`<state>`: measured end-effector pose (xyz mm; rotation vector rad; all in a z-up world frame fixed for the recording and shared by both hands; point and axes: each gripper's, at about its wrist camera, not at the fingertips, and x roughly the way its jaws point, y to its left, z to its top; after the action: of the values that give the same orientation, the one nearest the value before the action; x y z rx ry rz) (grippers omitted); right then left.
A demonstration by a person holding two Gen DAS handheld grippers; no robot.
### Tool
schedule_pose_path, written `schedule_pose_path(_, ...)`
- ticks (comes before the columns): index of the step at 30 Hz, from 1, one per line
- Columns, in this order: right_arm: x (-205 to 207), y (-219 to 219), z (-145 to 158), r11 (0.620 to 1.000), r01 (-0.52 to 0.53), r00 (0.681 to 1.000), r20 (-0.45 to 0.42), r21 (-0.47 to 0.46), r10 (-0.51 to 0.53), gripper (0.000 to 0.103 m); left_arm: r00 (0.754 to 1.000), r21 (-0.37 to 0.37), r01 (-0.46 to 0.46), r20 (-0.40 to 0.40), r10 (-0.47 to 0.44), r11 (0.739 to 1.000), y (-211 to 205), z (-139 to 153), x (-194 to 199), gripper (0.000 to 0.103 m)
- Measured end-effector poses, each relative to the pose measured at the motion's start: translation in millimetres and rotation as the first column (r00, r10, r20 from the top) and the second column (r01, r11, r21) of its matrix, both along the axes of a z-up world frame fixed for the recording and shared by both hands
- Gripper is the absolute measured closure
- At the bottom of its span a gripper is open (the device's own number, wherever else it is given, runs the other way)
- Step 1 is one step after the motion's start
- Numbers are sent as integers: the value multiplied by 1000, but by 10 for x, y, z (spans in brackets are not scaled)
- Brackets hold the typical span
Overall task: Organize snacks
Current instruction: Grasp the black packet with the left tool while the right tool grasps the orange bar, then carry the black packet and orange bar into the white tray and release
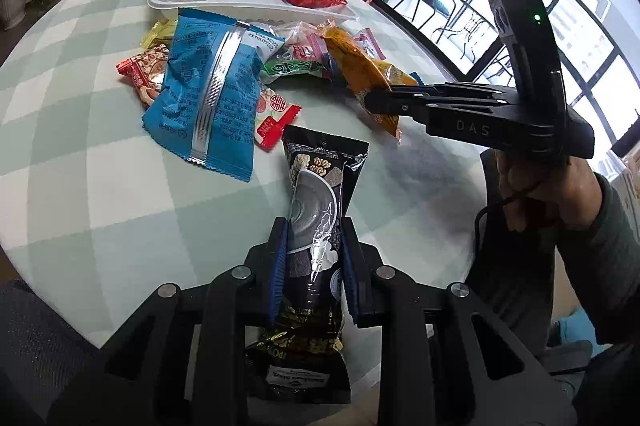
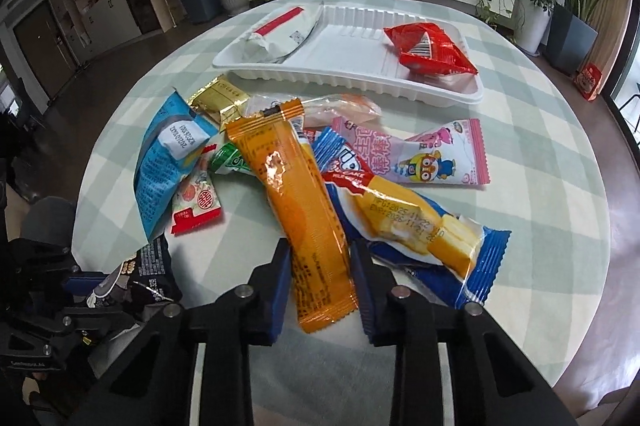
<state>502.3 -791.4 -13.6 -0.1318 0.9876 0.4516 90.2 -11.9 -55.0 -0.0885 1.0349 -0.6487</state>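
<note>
On the left side of the checked table (image 2: 560, 186), the left hand-held gripper (image 1: 312, 266) is clenched on a black snack packet (image 1: 320, 194), its blue pads pressing the packet's sides while the packet's far end points toward the pile. Just beyond it lies a large blue packet (image 1: 204, 94), back side up, overlapping a small red-and-white sachet (image 1: 276, 118) and a red patterned wrapper (image 1: 140, 70). Toward the middle of the pile sit a gold wrapper (image 2: 218, 96) and a green packet (image 2: 232, 162). Right of these, the right hand-held gripper (image 2: 320, 266) has its blue pads on both sides of a long orange packet (image 2: 296, 202); the packet seems grasped. Beside it lie a blue-edged cake packet (image 2: 420, 234) and a pink cartoon packet (image 2: 432, 154). At the far edge, a white tray (image 2: 352, 74) holds a white pouch (image 2: 280, 34) on its left and a red bag (image 2: 428, 50) on its right
</note>
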Motion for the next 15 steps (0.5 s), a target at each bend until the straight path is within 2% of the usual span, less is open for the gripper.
schedule_pose_path(3,-54,-89,65,997,20,1000,-12,75,-19,77,1000,-34,-1,-2,1,999,39,23,-20,80)
schedule_pose_path(5,-99,-230,138,974,48,998,-55,223,-37,77,1000,-74,-4,-4,4,997,70,77,-30,80)
schedule_pose_path(7,-148,-353,184,930,75,995,-93,360,-44,77,1000,-112,-4,-3,4,994,91,144,-28,80)
schedule_pose_path(9,-201,-508,177,857,122,987,-155,500,-50,77,1000,-148,-11,-3,10,989,121,215,-4,80)
schedule_pose_path(10,-231,-589,164,822,147,982,-178,551,-56,77,1000,-162,-15,0,16,987,142,251,14,84)
schedule_pose_path(12,-285,-728,152,764,184,975,-211,619,-65,76,999,-203,-32,-1,32,979,219,336,71,86)
schedule_pose_path(15,-278,-955,168,722,231,967,-233,652,-100,76,998,-243,-63,0,65,968,349,453,217,86)
